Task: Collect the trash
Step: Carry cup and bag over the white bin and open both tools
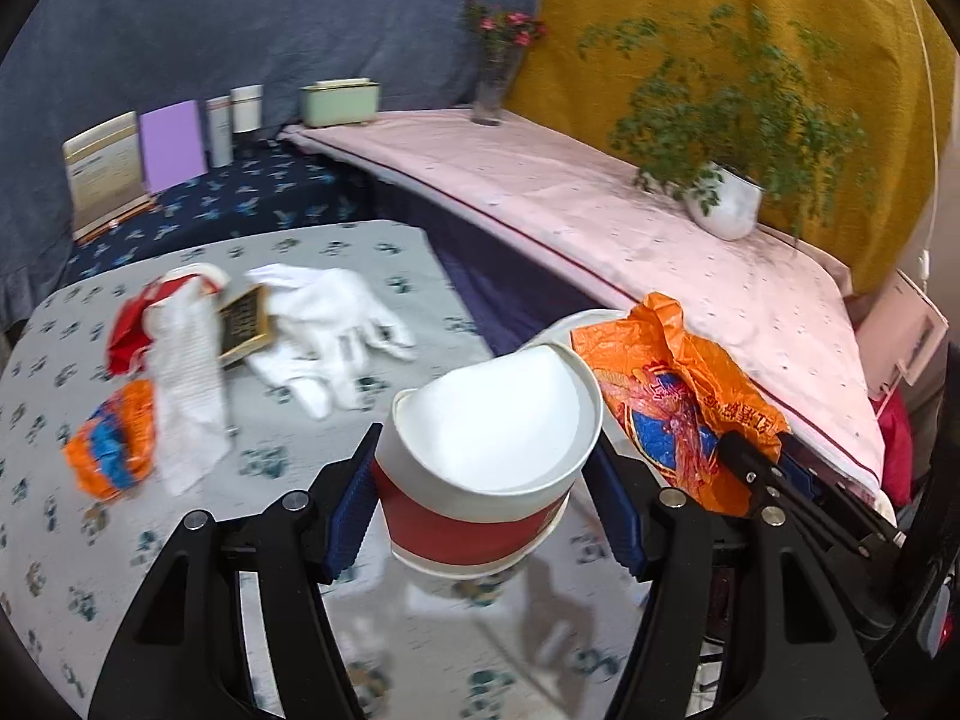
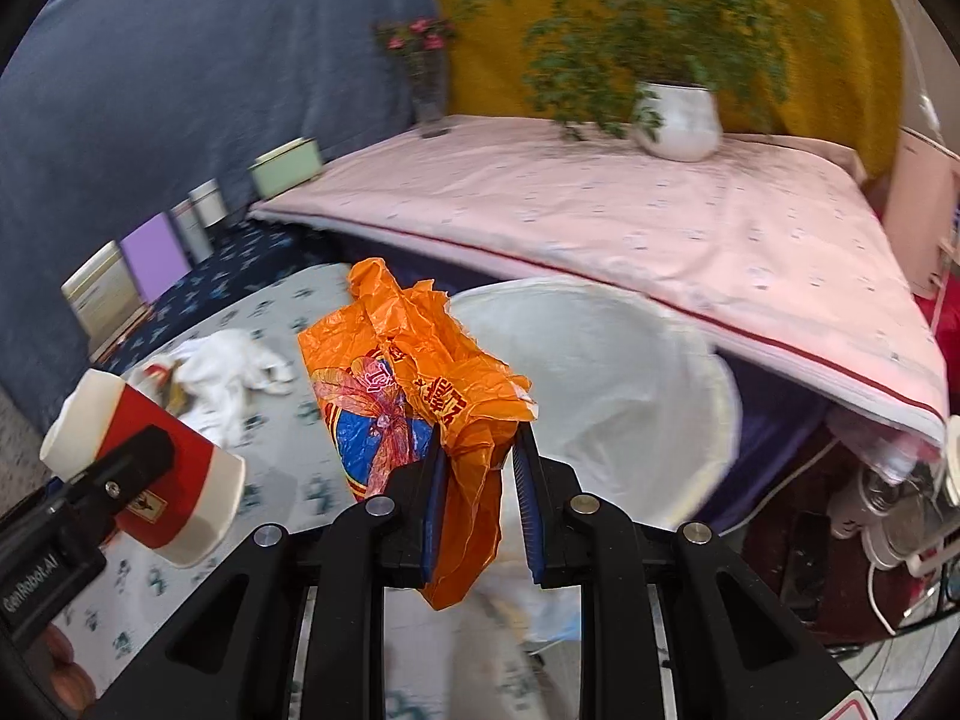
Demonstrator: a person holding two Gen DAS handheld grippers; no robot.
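— Blue and mustard cloth hangs behind a grey patterned tabletop [image 1: 420,252]. What have my tongs got?

— My left gripper [image 1: 486,492] is pinching a squashed paper cup [image 1: 480,462], white with a red band. Its blue pads [image 1: 351,516] press the cup's two sides.

— Which way does the cup point?

— In the left wrist view its crushed mouth tips up and away from me, base toward the camera. In the right wrist view the cup [image 2: 150,468] lies tilted, long axis running from far left to near right, held above the tabletop.

— And the right?

— My right gripper [image 2: 477,498] is pressed together on a crumpled orange plastic bag [image 2: 420,384]. The bag stands up from the jaws, its printed face toward the left, and a tail hangs down between the fingers. From the left camera that bag [image 1: 678,396] sits just right of the cup.

— Further out?

— A white bin [image 2: 606,384] sits just beyond the bag, open mouth tilted toward me. On the far left of the tabletop lie a white glove [image 1: 330,324], a white mesh strip [image 1: 183,378], a red wrapper [image 1: 129,330], a small dark gold-edged packet [image 1: 243,324] and another orange wad [image 1: 111,438]. A potted plant [image 1: 726,204] stands on the pink-covered ledge [image 1: 540,180].
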